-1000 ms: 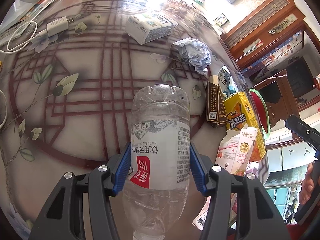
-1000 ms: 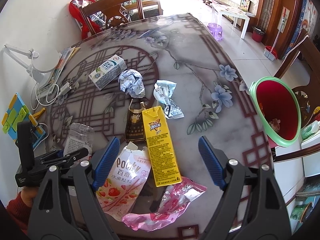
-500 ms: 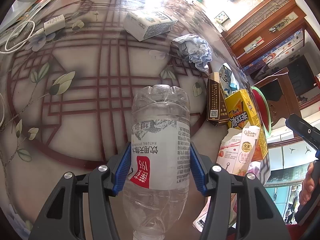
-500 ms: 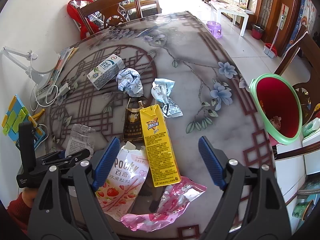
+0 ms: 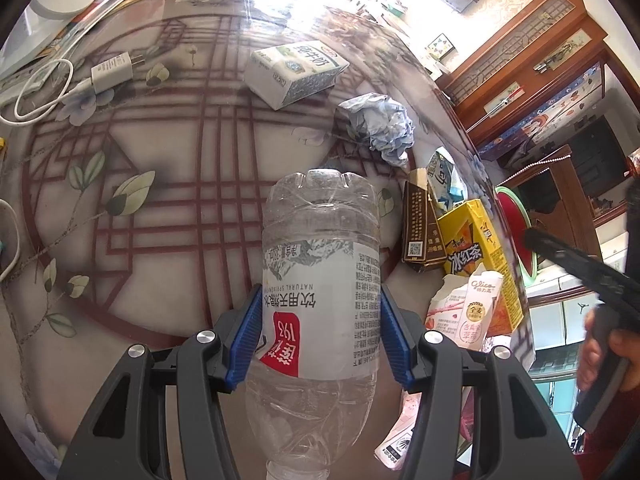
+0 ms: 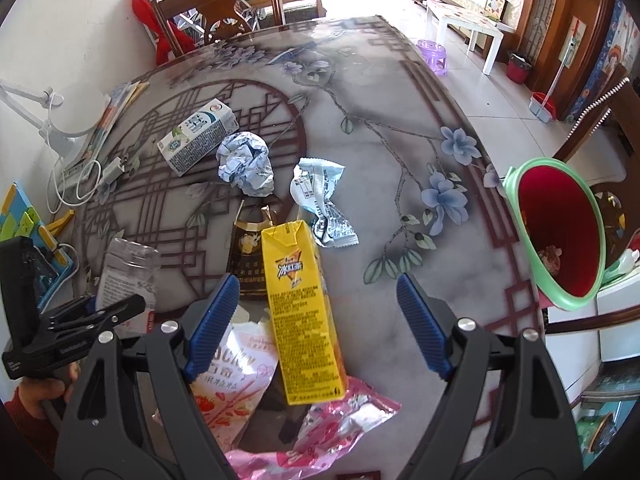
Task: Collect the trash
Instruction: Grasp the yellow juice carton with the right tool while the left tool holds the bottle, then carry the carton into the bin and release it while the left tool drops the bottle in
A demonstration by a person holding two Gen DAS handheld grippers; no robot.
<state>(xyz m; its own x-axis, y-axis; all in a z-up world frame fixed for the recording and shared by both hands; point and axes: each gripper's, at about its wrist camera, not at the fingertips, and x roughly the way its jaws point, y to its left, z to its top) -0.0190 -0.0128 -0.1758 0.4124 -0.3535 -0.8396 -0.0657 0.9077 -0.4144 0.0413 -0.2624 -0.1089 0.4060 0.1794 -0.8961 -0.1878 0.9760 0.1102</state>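
Left gripper (image 5: 320, 332) clamped with blue pads (image 5: 245, 338) on a clear crumpled plastic water bottle (image 5: 320, 292) with white-and-red label, base pointing away. Far beyond, on the glass-topped patterned table (image 5: 160, 184): white-and-green milk carton (image 5: 294, 70), crumpled pale blue paper ball (image 5: 382, 128) right of it. To the right: dark brown flattened box (image 5: 420, 226), yellow iced-tea carton (image 5: 476, 256), torn pink-and-white snack box (image 5: 464, 316). Far left: white charger plug with cable (image 5: 110, 76). Right edge: blurred black right gripper (image 5: 580, 268)
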